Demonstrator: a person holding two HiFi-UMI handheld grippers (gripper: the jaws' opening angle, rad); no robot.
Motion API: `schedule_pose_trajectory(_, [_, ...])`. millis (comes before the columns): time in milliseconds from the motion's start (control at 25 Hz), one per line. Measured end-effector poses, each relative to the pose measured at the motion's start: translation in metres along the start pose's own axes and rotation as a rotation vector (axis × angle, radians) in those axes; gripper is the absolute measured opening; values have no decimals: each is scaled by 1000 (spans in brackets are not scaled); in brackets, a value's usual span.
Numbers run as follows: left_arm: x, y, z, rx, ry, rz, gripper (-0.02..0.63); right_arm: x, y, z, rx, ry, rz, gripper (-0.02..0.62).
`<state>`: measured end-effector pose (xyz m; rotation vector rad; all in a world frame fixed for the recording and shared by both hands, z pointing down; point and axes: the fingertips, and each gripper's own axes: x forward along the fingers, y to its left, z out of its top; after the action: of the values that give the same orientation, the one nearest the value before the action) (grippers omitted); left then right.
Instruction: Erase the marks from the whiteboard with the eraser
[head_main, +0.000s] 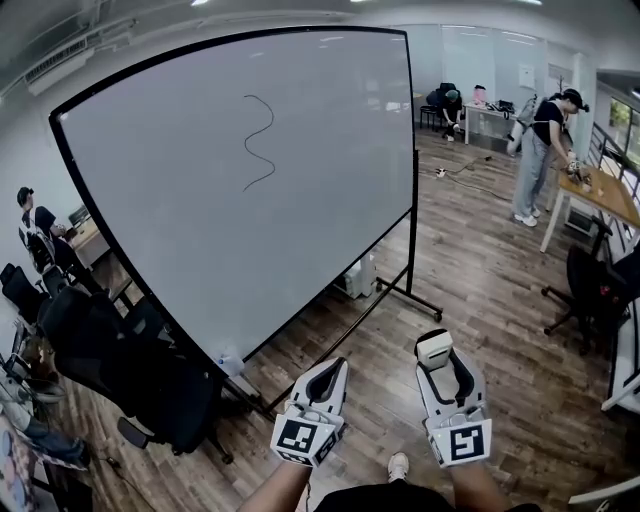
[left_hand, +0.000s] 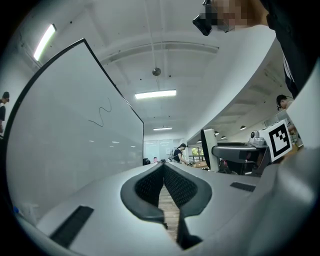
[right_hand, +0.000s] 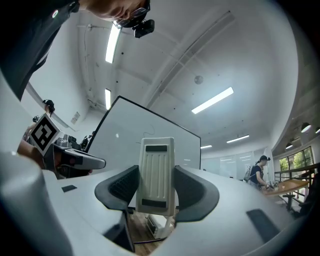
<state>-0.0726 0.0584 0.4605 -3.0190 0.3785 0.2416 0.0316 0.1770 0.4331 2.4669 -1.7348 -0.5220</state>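
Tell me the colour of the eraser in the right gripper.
The eraser is off-white with dark end strips; clearest in the right gripper view.

Head view looks steeply down onto the whiteboard (head_main: 280, 230), both gripper views tilt upward (ceiling lights (left_hand: 155, 94) overhead), sharing that board.

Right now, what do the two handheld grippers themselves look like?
Both the left gripper and right gripper have smooth white shells, tapered fingers lined with dark textured pads, and a cube with black-and-white square markers at the rear.
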Motion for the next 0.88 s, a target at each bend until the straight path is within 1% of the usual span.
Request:
schedule_pose_trajectory(160, [35, 4, -6, 17, 5, 21, 20, 29, -22, 1, 7, -53, 50, 247])
schedule_pose_trajectory(280, [61, 0, -9, 56, 11, 30, 20, 46, -44, -6, -1, -58, 75, 247])
schedule_pose_trajectory(400, [86, -6, -2, 52, 18, 59, 20, 62, -68, -11, 5, -71, 87, 247])
schedule_pose_trajectory(520, [102, -5, -11, 72, 23, 64, 20, 75, -83, -16, 12, -83, 109, 247])
schedule_pose_trajectory(600, [112, -3, -13, 67, 21, 80, 20, 85, -90, -21, 16, -91, 122, 247])
schedule_pose_trajectory(720, [123, 7, -15, 60, 22, 111, 20, 104, -94, -32, 23, -77, 140, 247])
schedule_pose_trajectory(840, [130, 29, -21, 85, 29, 132, 20, 130, -87, -31, 34, -94, 178, 247])
schedule_pose_trajectory(880, [133, 37, -20, 82, 29, 147, 20, 140, -84, -30, 40, -102, 191, 247])
